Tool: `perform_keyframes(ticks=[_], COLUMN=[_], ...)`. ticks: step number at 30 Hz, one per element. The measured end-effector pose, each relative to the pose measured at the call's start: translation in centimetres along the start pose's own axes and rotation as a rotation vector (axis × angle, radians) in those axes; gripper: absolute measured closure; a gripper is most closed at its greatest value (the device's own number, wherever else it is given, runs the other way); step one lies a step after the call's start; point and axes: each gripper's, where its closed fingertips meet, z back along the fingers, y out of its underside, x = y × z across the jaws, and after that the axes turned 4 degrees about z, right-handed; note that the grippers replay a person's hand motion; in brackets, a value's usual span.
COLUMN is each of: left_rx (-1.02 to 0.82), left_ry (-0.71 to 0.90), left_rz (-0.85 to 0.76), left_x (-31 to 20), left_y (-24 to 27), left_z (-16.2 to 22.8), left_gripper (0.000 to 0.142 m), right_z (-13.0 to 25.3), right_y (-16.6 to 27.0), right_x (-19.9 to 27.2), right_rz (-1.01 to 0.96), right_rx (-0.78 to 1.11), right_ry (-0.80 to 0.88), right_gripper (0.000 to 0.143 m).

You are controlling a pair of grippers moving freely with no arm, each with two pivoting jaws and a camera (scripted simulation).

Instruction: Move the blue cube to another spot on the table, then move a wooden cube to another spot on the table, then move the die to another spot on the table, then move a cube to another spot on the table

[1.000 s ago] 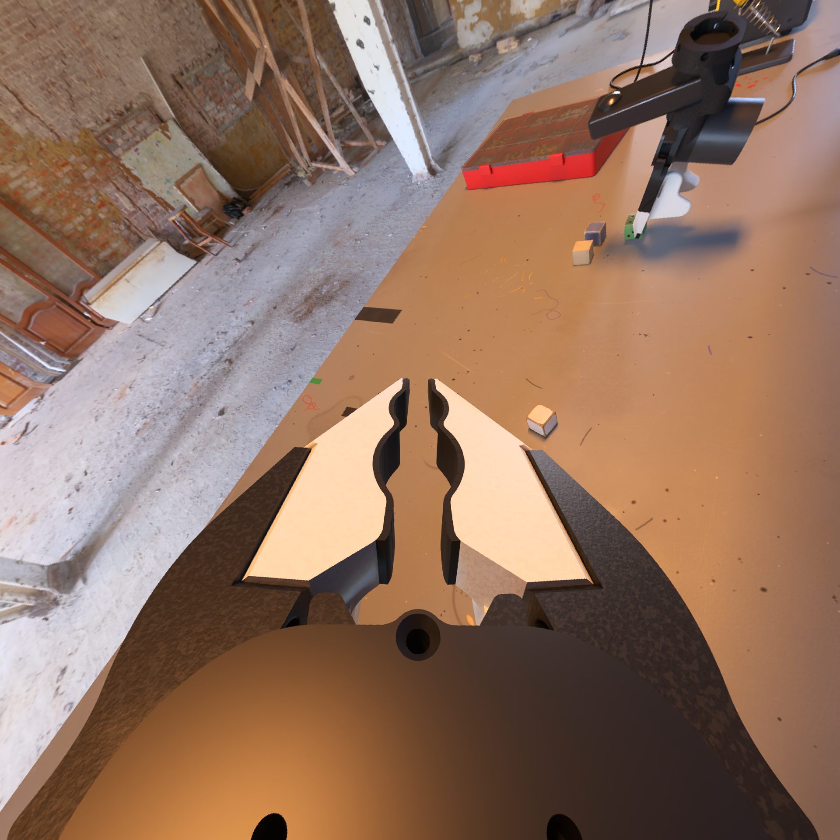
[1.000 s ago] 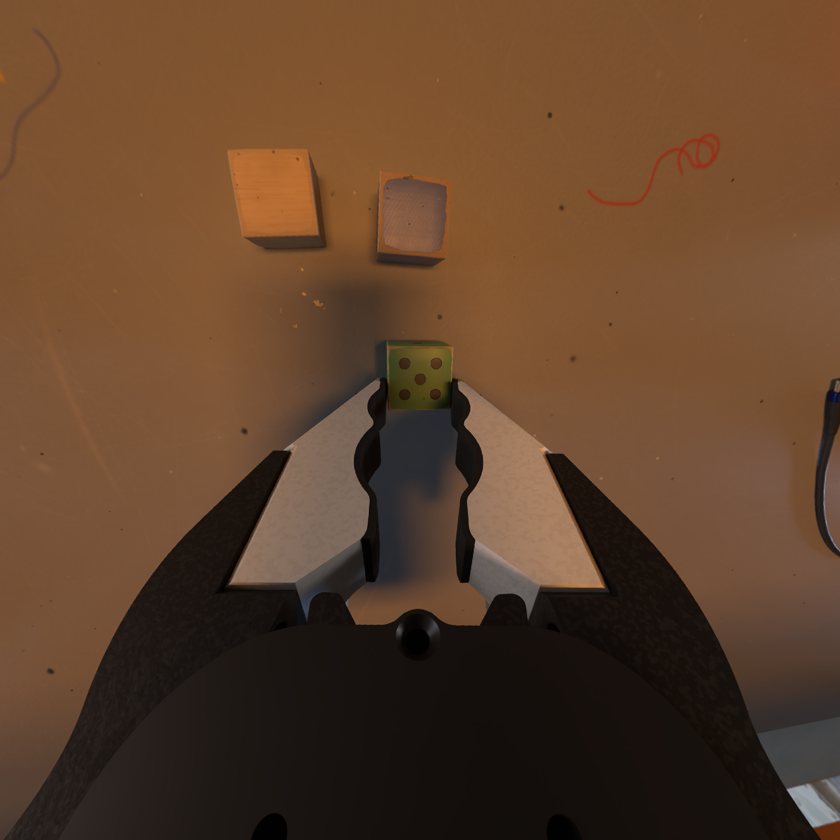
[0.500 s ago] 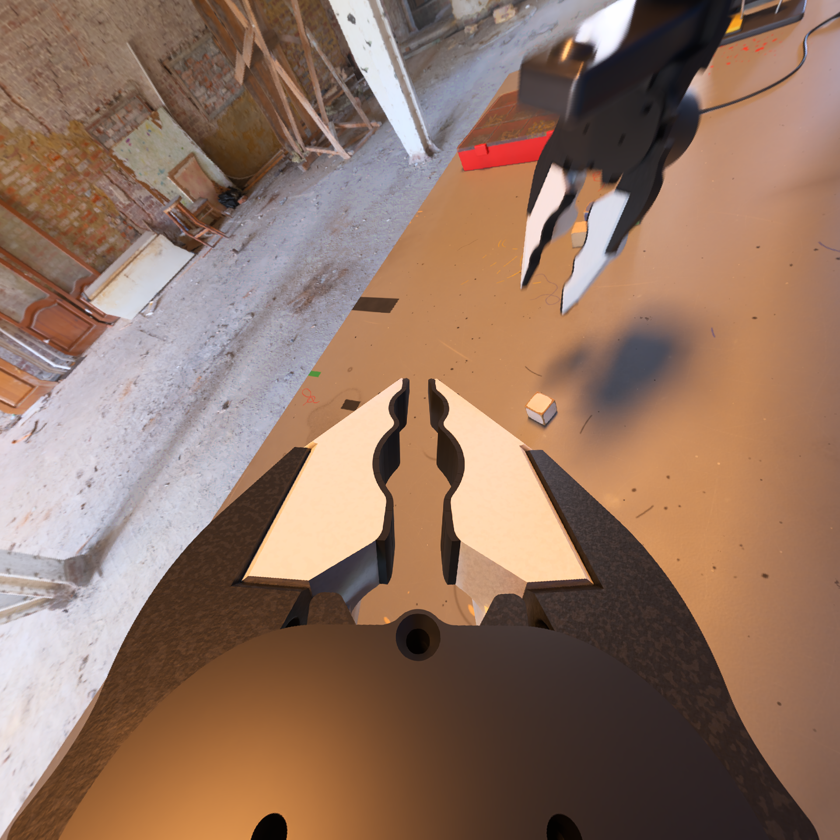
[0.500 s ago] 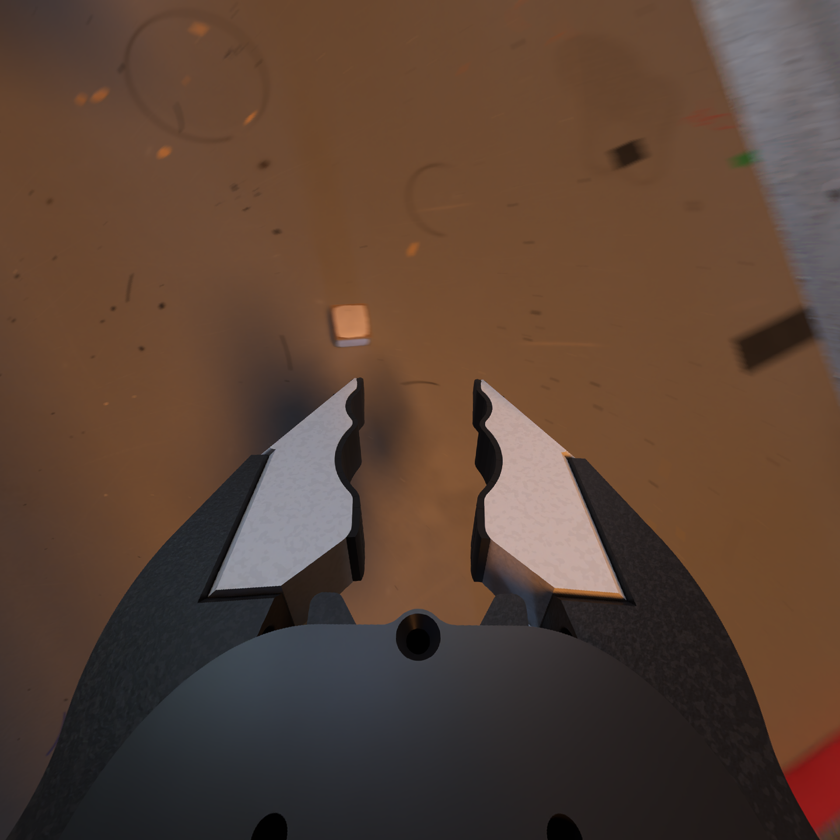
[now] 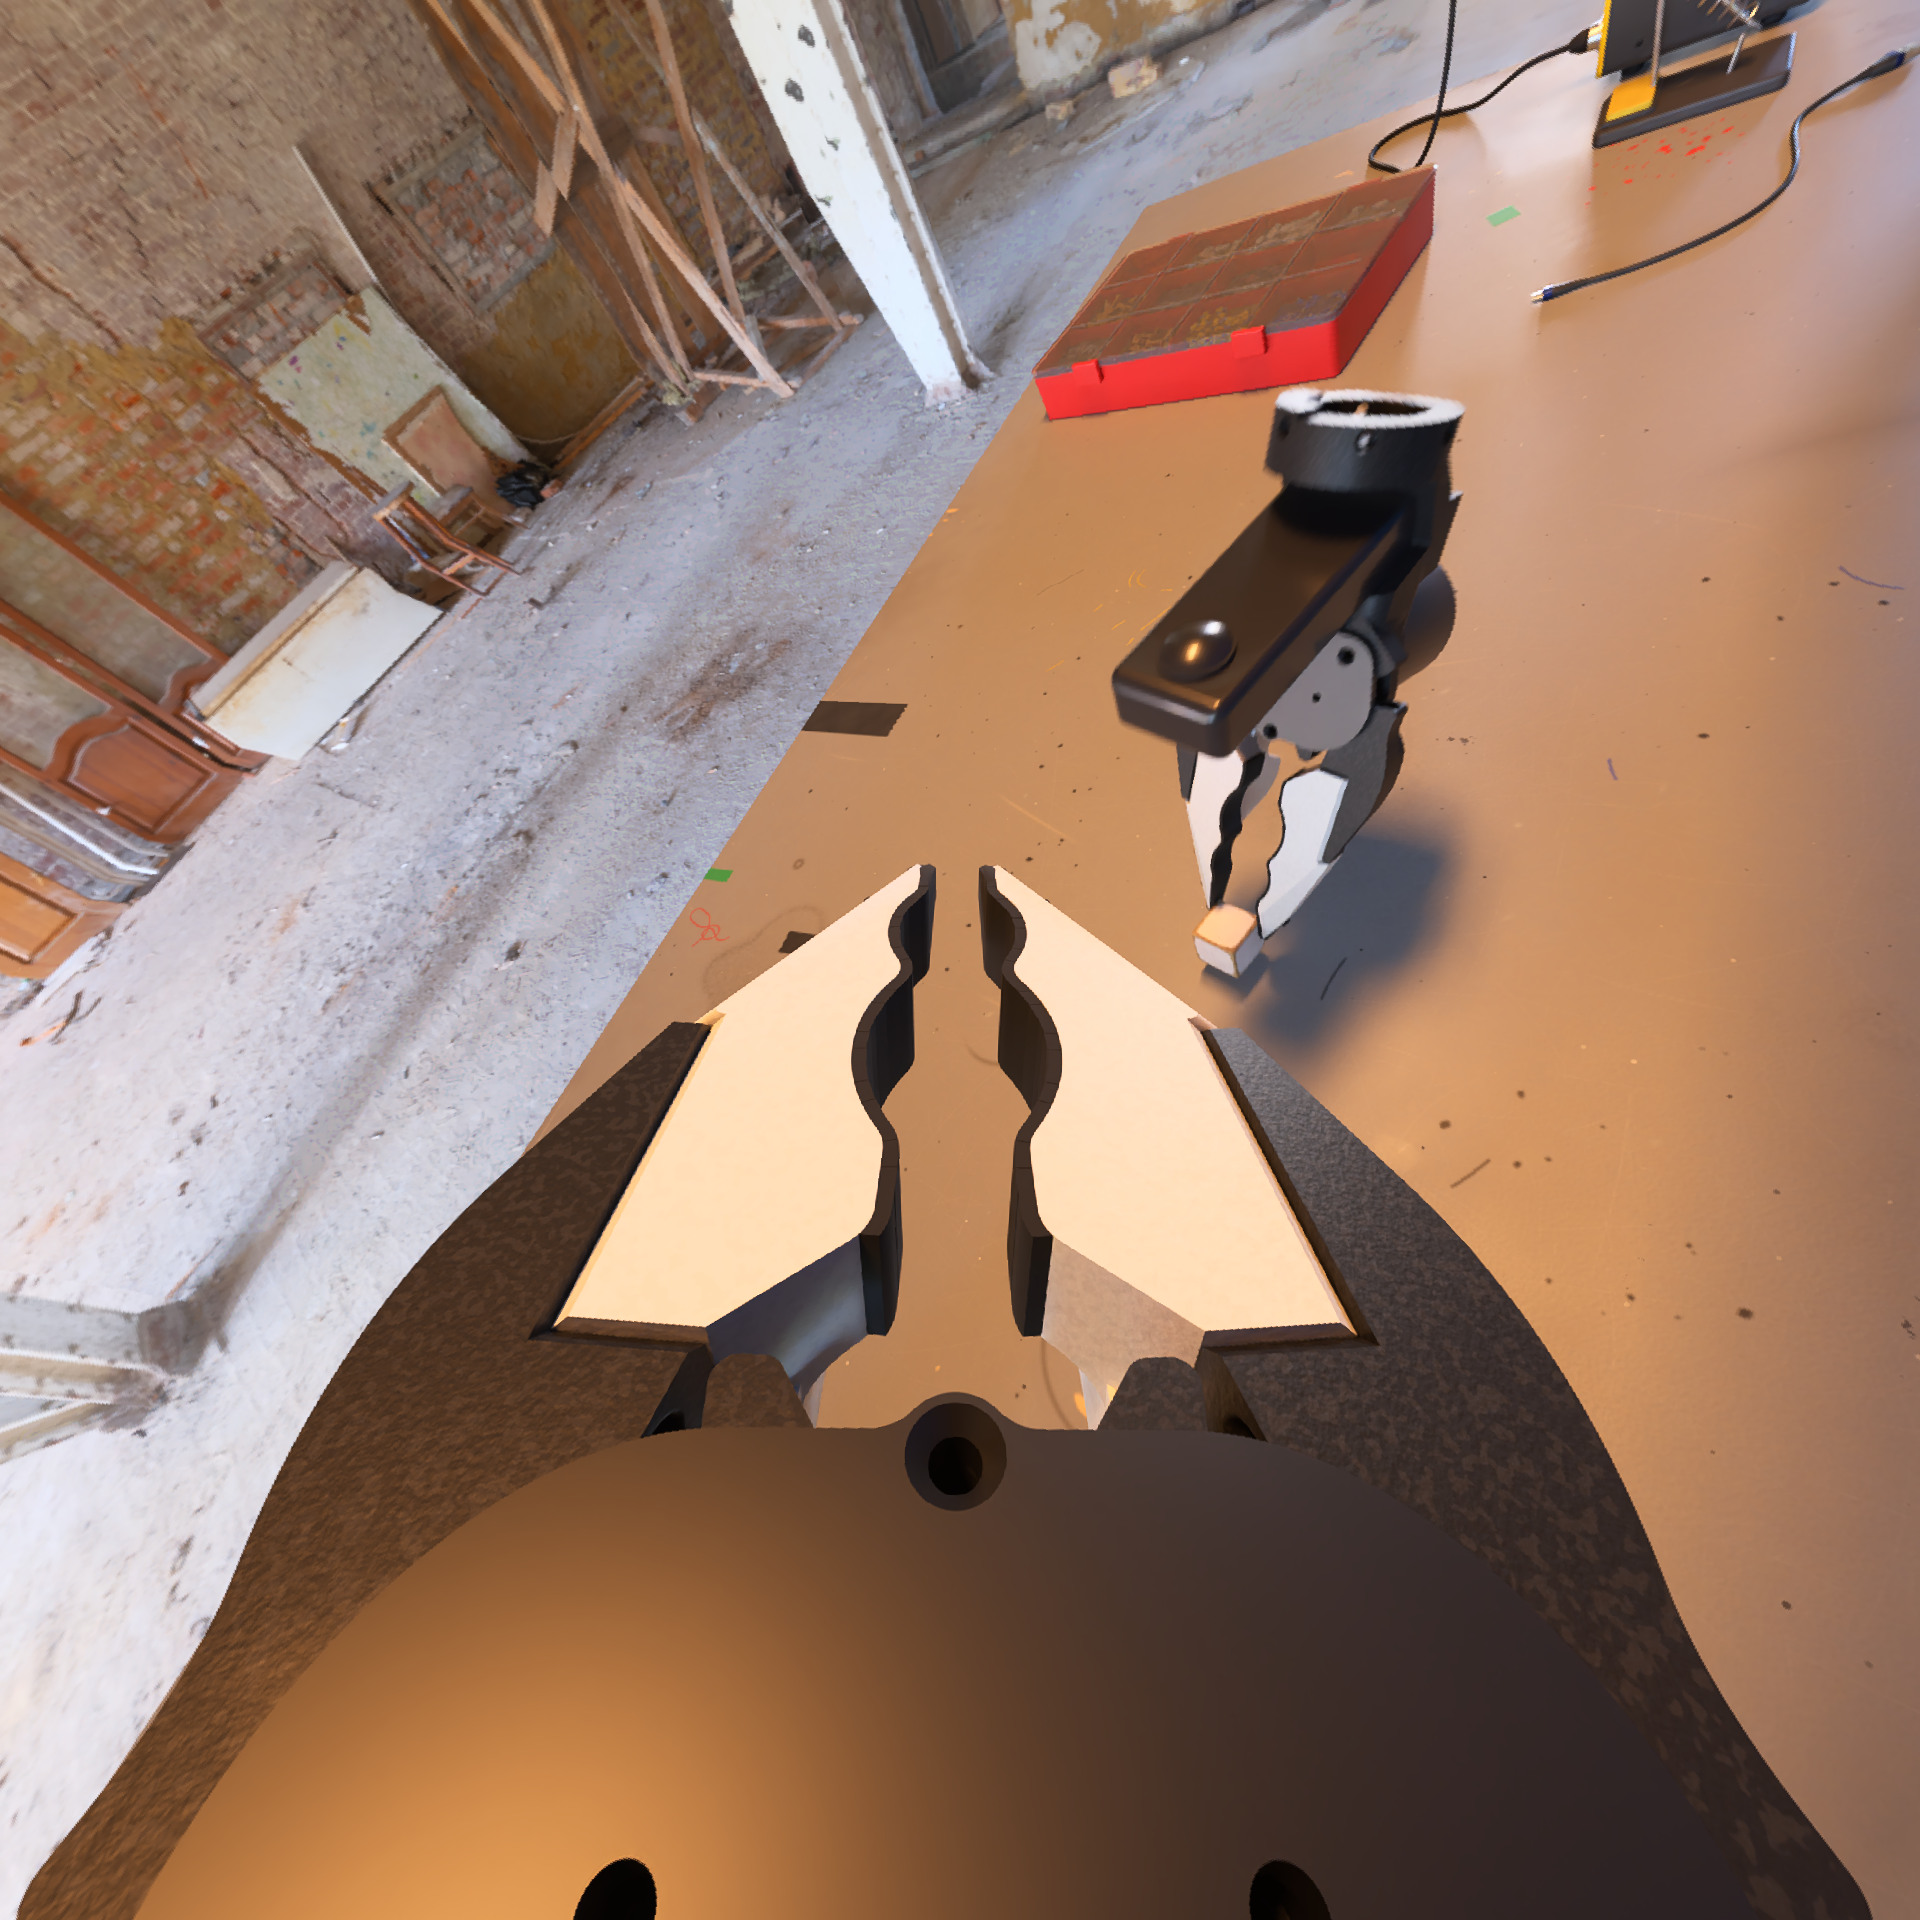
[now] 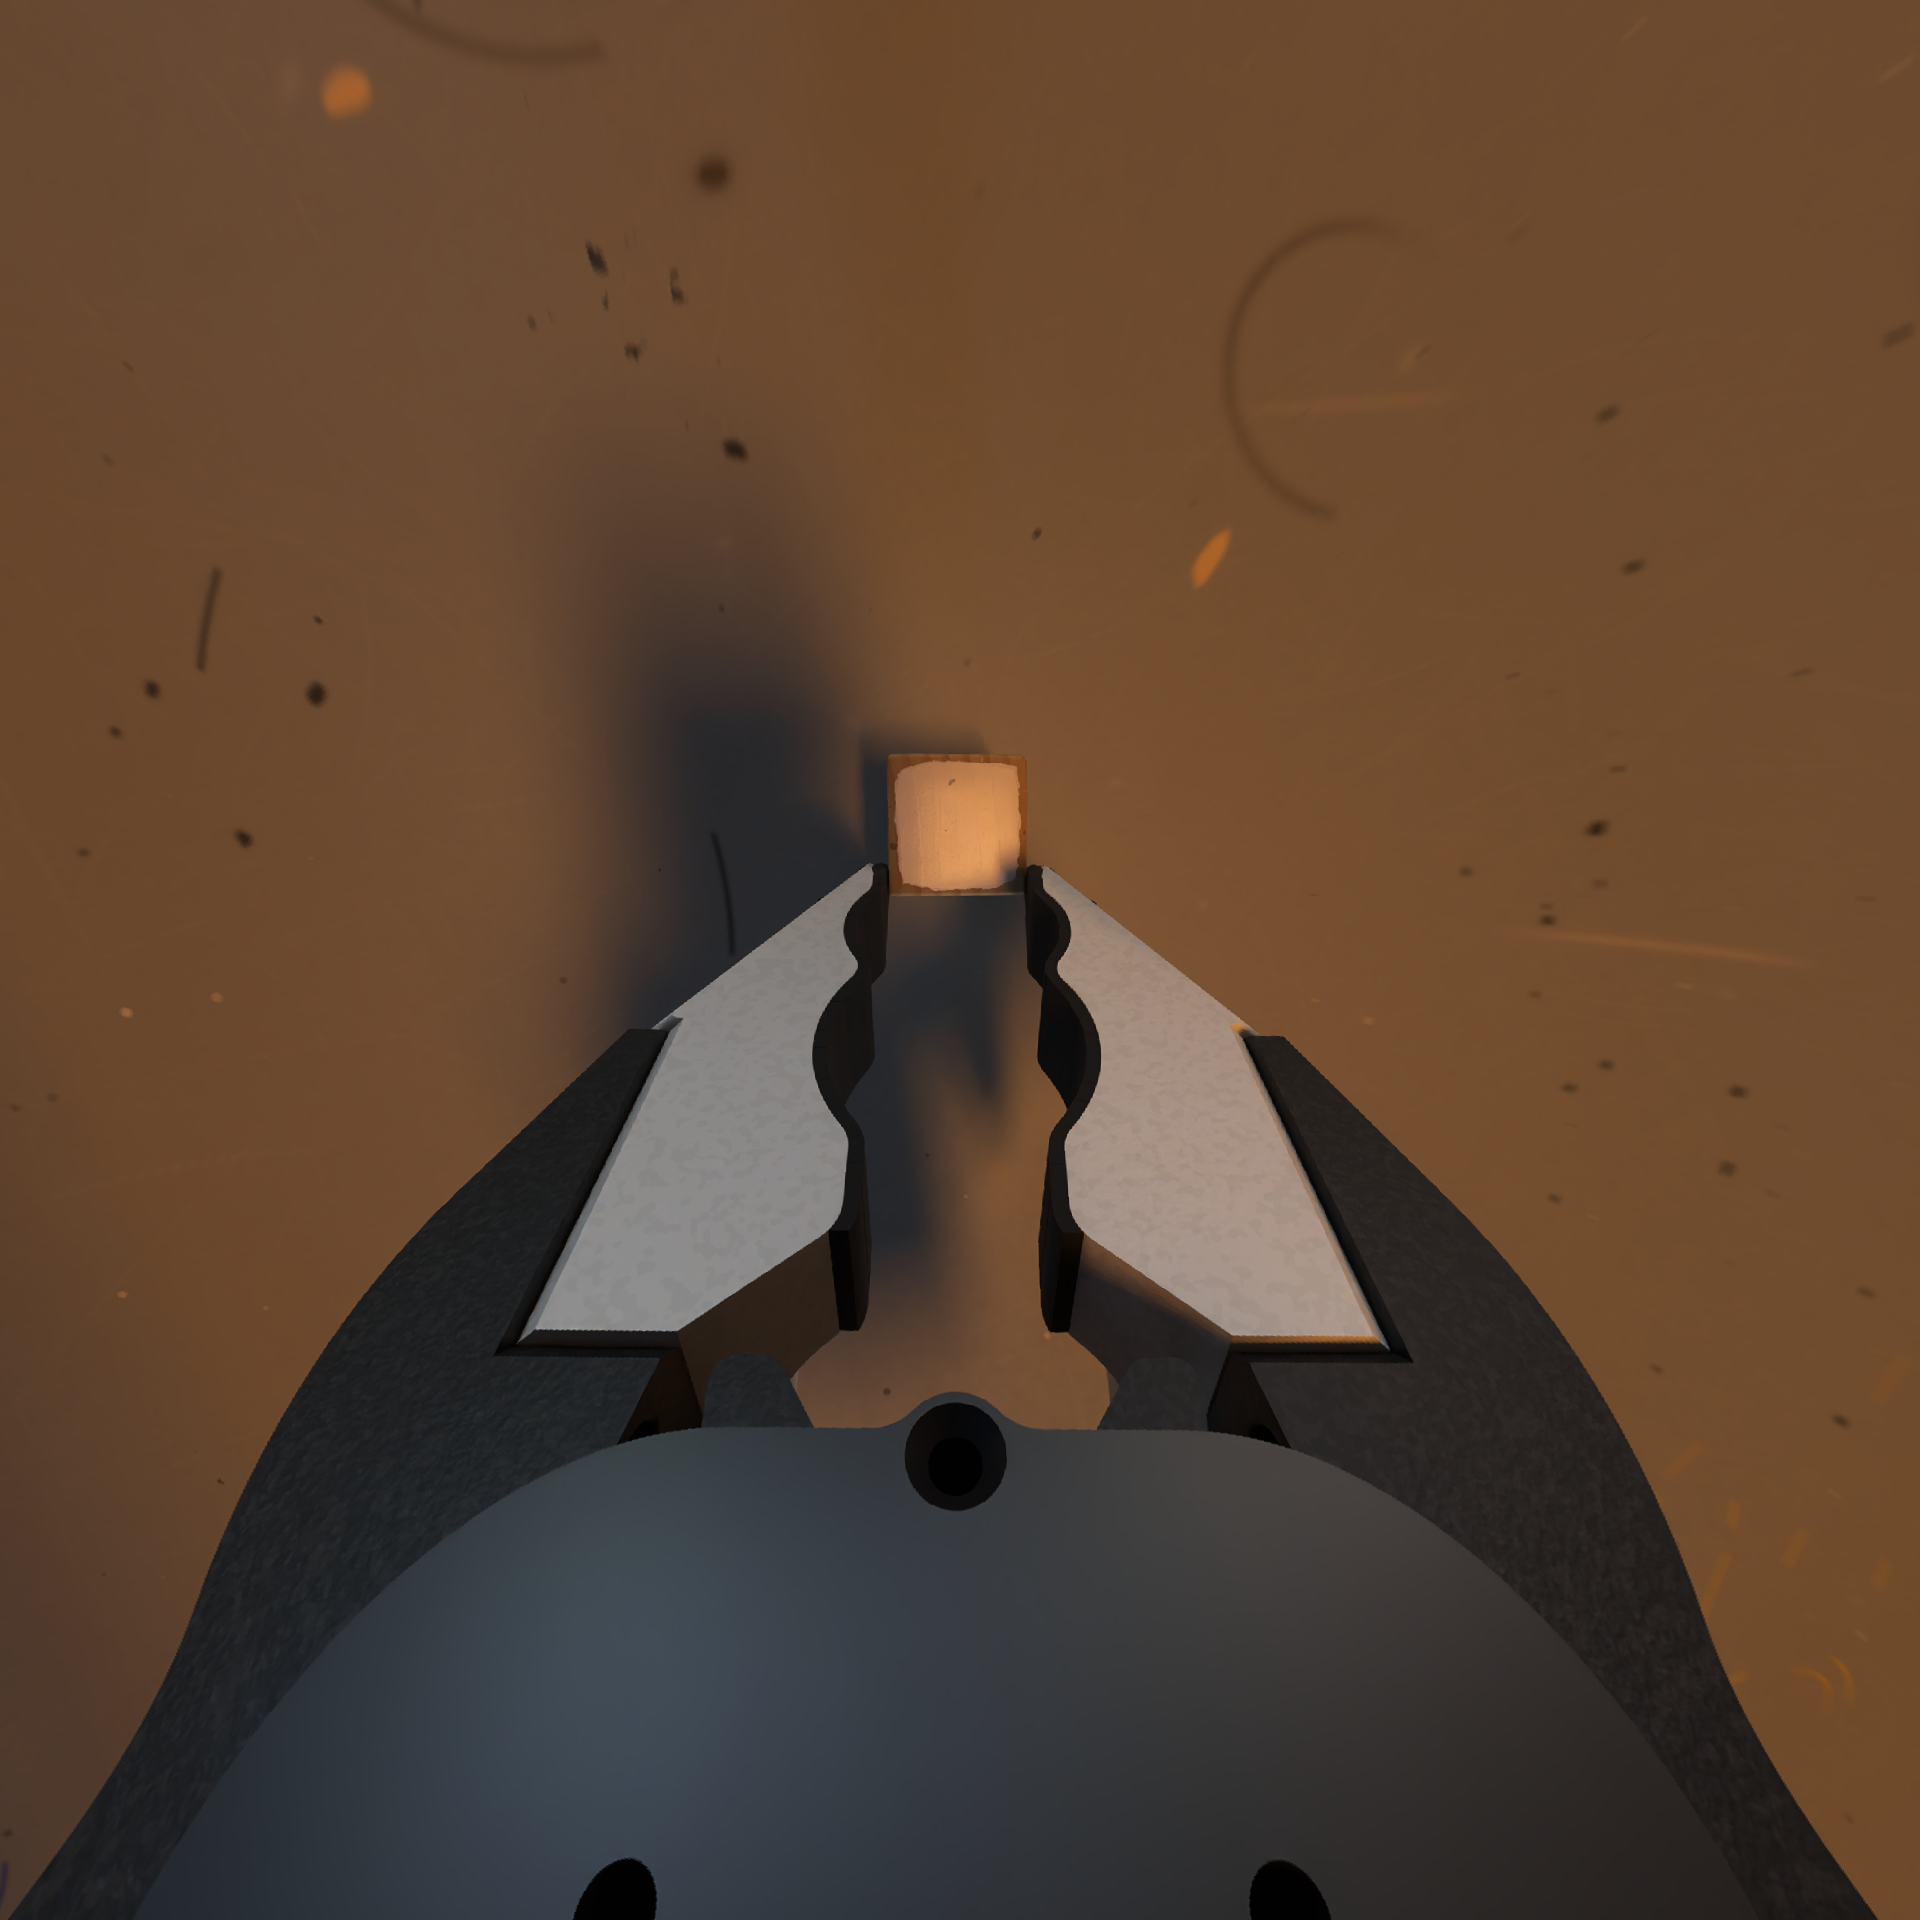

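A small pale wooden cube (image 6: 956, 821) sits on the brown table (image 6: 1455, 727) between my right gripper's (image 6: 958, 878) fingertips, which press against its two sides. In the left wrist view the same cube (image 5: 1224, 935) is low at the table surface in the right gripper (image 5: 1236, 914), which points steeply down. My left gripper (image 5: 958, 873) hovers near the table's left edge, empty, with its fingers almost together. The blue cube, the die and the other wooden cube are not visible in either view.
A red compartment case (image 5: 1247, 301) lies at the far left of the table. Black cables (image 5: 1714, 229) and a yellow and black device (image 5: 1683, 62) are at the far end. The table's left edge (image 5: 831, 769) drops to a concrete floor.
My right gripper let go of the die, swung across to the pale wooden cube near my left gripper, came down and closed on it. My left gripper has not moved.
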Motion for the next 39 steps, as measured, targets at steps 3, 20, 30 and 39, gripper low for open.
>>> perform_keyframes(ticks=[3, 20, 30, 39], left_rx=[0.0, -0.011, -0.009, -0.019], left_ry=[-0.005, -0.001, -0.007, -0.01], left_rz=[0.004, 0.004, 0.018, 0.018], left_x=[0.2, -0.3, 0.1, 0.1], left_y=[0.1, -0.3, 0.0, -0.2], left_z=[0.1, 0.5, 0.6, 0.9], left_gripper=[0.134, 0.134, 0.134, 0.134], right_z=[4.5, 17.9, 11.0, 13.5], right_y=[-2.0, 22.6, 26.6, 25.1], right_x=[-1.0, -9.3, -6.1, -6.9], right_rz=[-0.004, -0.772, -0.834, -0.805], right_rx=[-0.108, 0.011, 0.108, 0.074], right_ry=[0.103, 0.498, 0.356, 0.452], right_gripper=[0.117, 0.117, 0.117, 0.101])
